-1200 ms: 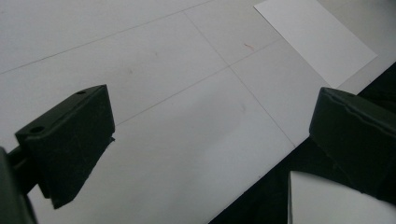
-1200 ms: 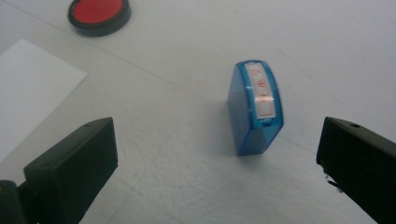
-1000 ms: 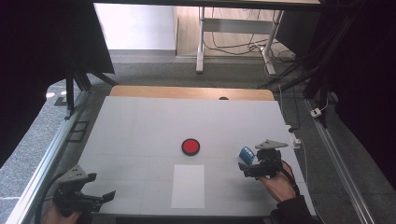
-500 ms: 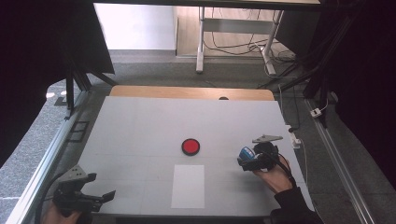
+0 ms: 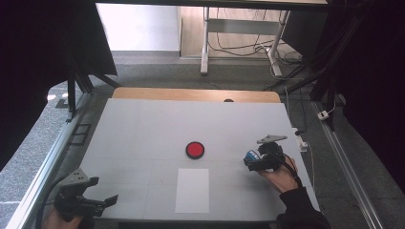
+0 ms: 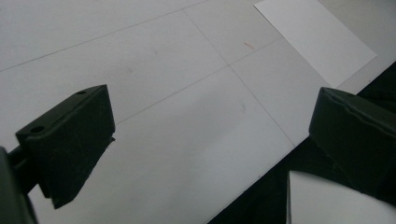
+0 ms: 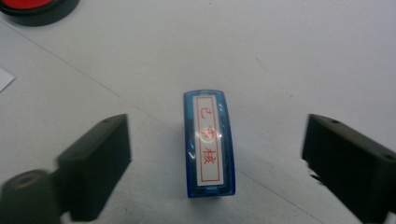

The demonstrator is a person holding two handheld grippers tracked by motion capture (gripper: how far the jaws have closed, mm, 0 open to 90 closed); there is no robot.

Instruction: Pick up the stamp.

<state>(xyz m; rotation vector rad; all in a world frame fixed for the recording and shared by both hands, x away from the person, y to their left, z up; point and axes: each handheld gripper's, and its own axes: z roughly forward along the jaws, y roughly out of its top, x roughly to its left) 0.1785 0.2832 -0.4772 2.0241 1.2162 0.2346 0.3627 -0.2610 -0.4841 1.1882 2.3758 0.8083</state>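
Note:
A blue stamp point(image 7: 208, 142) with a white label and red characters stands on the grey table, midway between the wide-apart jaws of my right gripper point(image 7: 217, 126). Neither jaw touches it. In the high view the stamp point(image 5: 250, 155) sits at the tip of the right gripper point(image 5: 250, 162), right of centre. A round red ink pad point(image 5: 194, 150) lies mid-table; its edge also appears in the right gripper view as the ink pad point(image 7: 32, 7). A white paper sheet point(image 5: 192, 190) lies in front of it. My left gripper point(image 5: 102, 192) hovers open at the near-left corner, nothing between its jaws point(image 6: 212, 107).
The white sheet point(image 6: 313, 37) lies ahead and right of the left gripper, near the table's front edge point(image 6: 261, 182). A wooden strip point(image 5: 196, 94) borders the far side of the table. Metal rails point(image 5: 341, 157) run along both sides, with cables on the floor beyond.
The right hand and gripper have shifted slightly left and away from the person, staying by the blue stamp. The left gripper has not moved.

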